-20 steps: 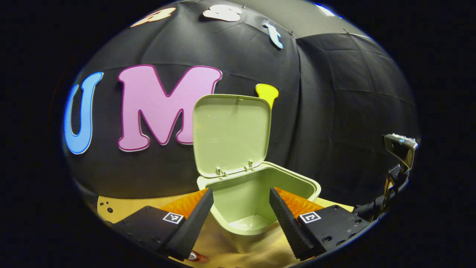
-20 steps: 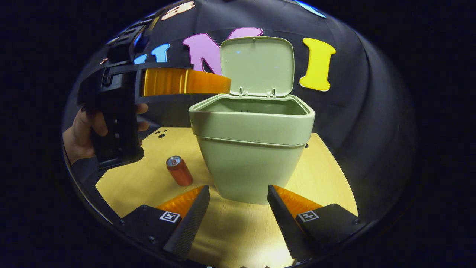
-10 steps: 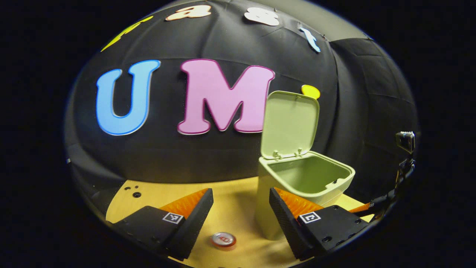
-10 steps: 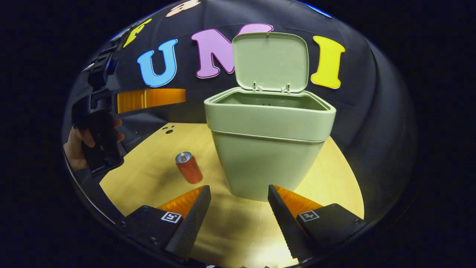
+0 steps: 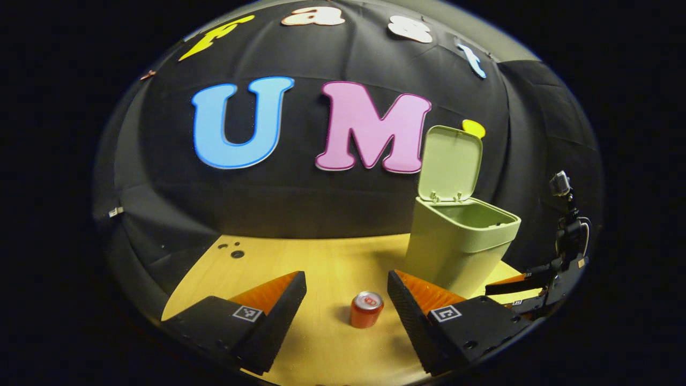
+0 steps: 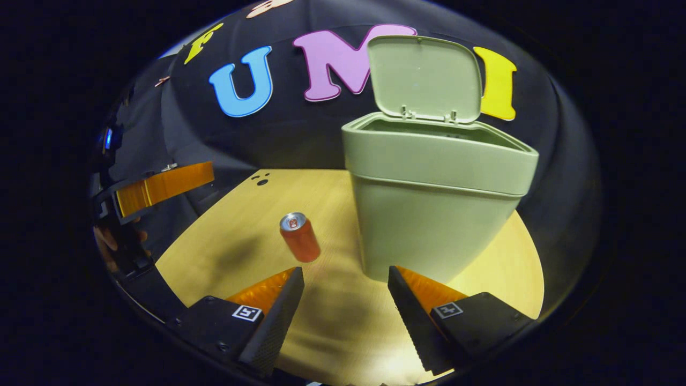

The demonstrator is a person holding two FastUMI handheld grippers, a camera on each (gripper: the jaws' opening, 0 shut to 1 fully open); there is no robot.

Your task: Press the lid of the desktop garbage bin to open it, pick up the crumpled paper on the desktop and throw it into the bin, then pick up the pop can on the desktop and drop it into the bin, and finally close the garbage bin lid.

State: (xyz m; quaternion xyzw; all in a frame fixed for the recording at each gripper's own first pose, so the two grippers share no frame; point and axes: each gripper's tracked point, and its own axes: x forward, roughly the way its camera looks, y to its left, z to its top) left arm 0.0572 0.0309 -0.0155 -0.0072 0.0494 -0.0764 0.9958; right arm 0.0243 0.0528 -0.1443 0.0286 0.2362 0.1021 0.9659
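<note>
The green garbage bin [image 5: 458, 249] [image 6: 434, 214] stands on the wooden desktop [image 5: 300, 262] [image 6: 241, 214] with its lid [image 5: 450, 163] [image 6: 426, 78] raised upright. A red pop can [image 5: 365, 310] [image 6: 300, 237] stands upright left of the bin. My left gripper [image 5: 347, 305] is open, hovering above the desk, and the can sits just ahead between its fingers, apart from them. My right gripper [image 6: 345, 303] is open and holds nothing, in front of the bin's near wall. In the right gripper view the left gripper [image 6: 161, 185] and the hand [image 6: 110, 246] holding it show at far left.
The black cloth wall [image 5: 300, 203] closes the booth close behind the bin. Small holes [image 5: 233, 251] [image 6: 261, 179] mark the desktop's far left corner. In the left gripper view the right gripper [image 5: 541, 284] shows at the right edge, beside the bin.
My left gripper has pulled back and left from over the open bin, so the bin slid right and the can came between its fingers. The right gripper shifted left slightly.
</note>
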